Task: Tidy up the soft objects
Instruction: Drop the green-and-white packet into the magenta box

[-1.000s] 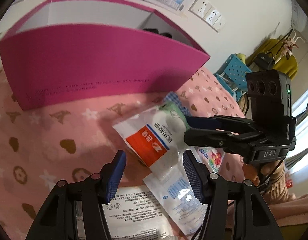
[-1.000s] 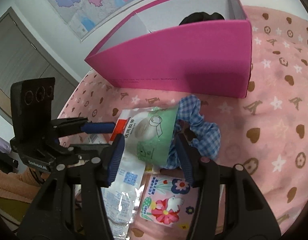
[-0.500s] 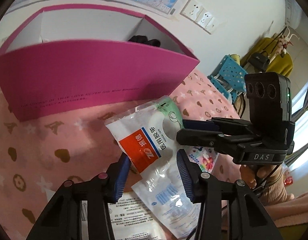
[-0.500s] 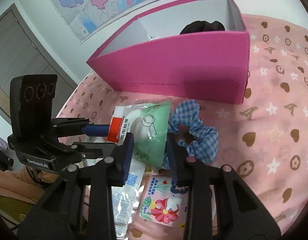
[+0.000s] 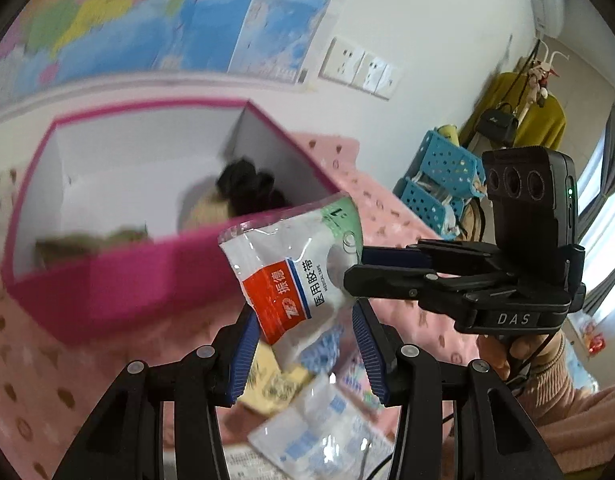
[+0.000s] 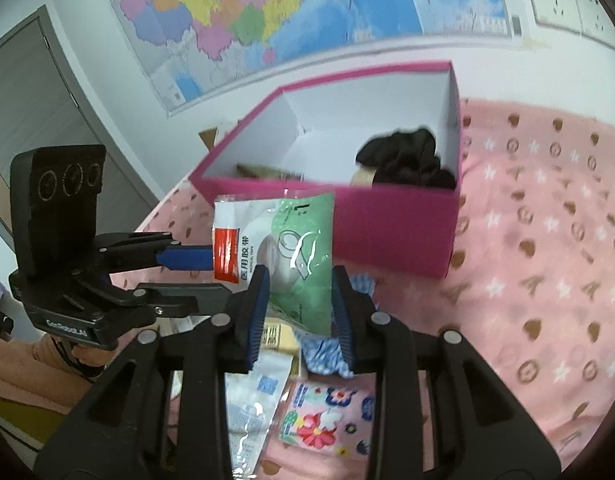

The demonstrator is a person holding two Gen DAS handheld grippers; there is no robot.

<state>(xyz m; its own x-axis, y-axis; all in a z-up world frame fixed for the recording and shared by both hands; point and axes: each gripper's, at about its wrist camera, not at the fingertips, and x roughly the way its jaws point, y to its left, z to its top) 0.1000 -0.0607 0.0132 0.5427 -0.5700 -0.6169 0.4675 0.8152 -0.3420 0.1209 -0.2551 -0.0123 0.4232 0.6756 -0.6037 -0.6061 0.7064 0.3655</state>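
A medical tape packet (image 5: 291, 276), white and red at one end and green at the other (image 6: 303, 248), hangs in the air in front of the pink box (image 6: 387, 216). My left gripper (image 5: 305, 344) is shut on its red and white end. My right gripper (image 6: 299, 308) is shut on its green end. Each gripper shows in the other's view: the right one (image 5: 363, 264) reaches in from the right, the left one (image 6: 187, 260) from the left. The box (image 5: 107, 264) is open on top, with a black scrunchie (image 6: 407, 160) in its right corner.
On the pink blanket (image 6: 547, 280) below the packet lie a blue checked scrunchie (image 6: 323, 356), a floral packet (image 6: 323, 416), clear plastic packets (image 5: 319, 432) and a yellow packet (image 5: 275, 384). Blue baskets (image 5: 439, 184) stand beyond the bed. A hand (image 5: 503, 356) holds the right gripper.
Both grippers closed on the tape packet and lifted it off the blanket. It now hangs level with the box's front wall, and the box's inside has come into view.
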